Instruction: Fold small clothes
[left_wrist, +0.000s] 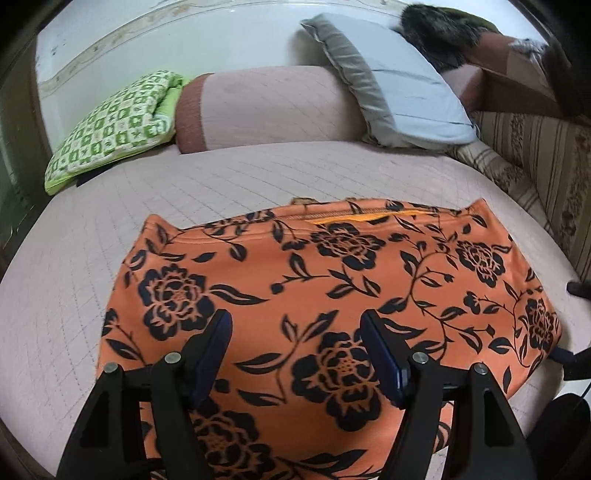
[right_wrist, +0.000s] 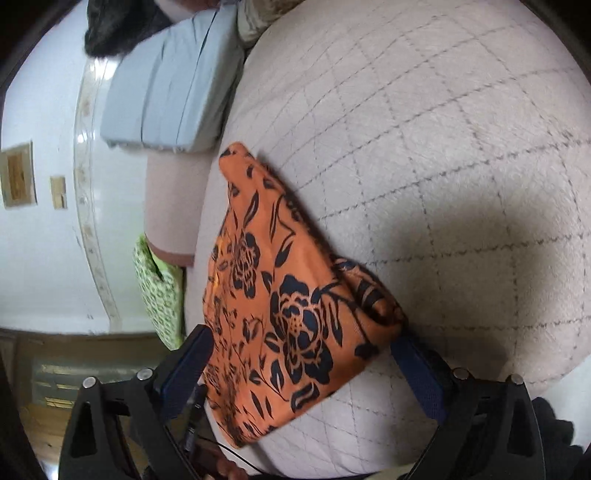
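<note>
Left wrist view: I see my left gripper (left_wrist: 295, 354) spread wide above the orange floral garment (left_wrist: 325, 295), which lies flat on the quilted bed cover (left_wrist: 221, 177) toward its near edge; only here do the green checked pillow (left_wrist: 114, 129) and grey pillow (left_wrist: 399, 92) at the far edge show whole. Right wrist view: my right gripper (right_wrist: 301, 354), fingers (right_wrist: 192, 362) spread, straddles the garment's bunched corner (right_wrist: 369, 306) without pinching it, a detail the other view lacks.

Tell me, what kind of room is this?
Most likely a bedroom: a quilted bed with pillows and a bolster against the wall, an orange floral garment spread on it.
</note>
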